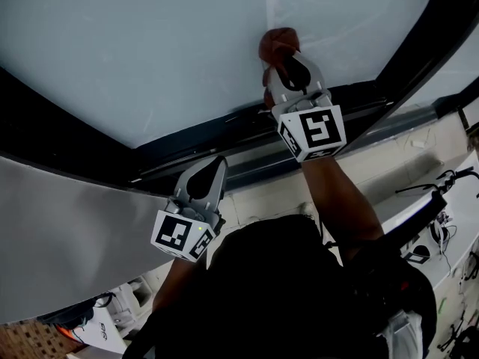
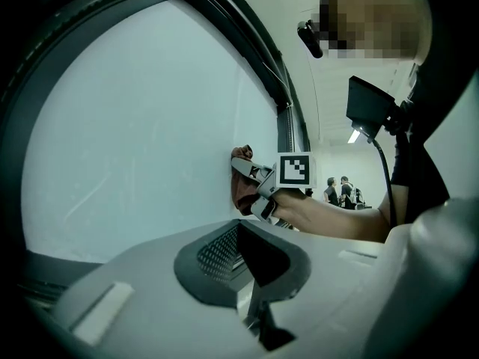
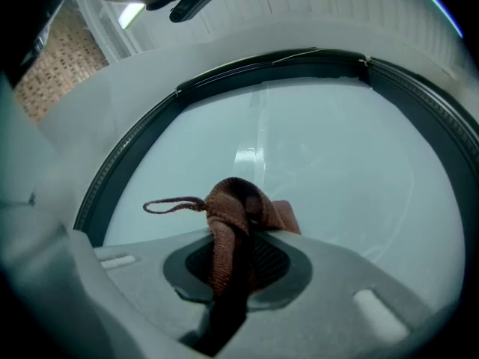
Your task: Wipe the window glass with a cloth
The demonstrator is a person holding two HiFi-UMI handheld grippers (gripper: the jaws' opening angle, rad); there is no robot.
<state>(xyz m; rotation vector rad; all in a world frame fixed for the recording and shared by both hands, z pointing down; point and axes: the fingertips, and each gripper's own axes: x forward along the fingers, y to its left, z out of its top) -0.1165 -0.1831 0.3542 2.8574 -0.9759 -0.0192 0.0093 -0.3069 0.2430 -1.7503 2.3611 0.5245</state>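
From the head view, the right gripper [image 1: 293, 72] reaches up to the window glass [image 1: 150, 51] just above the dark lower frame [image 1: 224, 142], with the brown cloth [image 1: 278, 43] bunched at its tip against the pane; the left gripper [image 1: 208, 172] hangs lower and to the left, over the frame and off the glass, well apart from the cloth. In the left gripper view, the left gripper [image 2: 243, 264] has its jaws drawn together with nothing between them; beyond, the right gripper [image 2: 258, 188] presses the cloth [image 2: 241, 194] flat onto the window glass [image 2: 135, 126], the wad sitting between the jaw tips and the pane. In the right gripper view, the right gripper [image 3: 238, 269] is clamped on the cloth [image 3: 228, 226], whose length runs up along the jaws to a folded head touching the window glass [image 3: 337, 163], with a thin loop [image 3: 171, 204] trailing left; so the cloth lies straight ahead of the right jaws, and any stroke looks to be that hand's job, sliding sideways across the pane.
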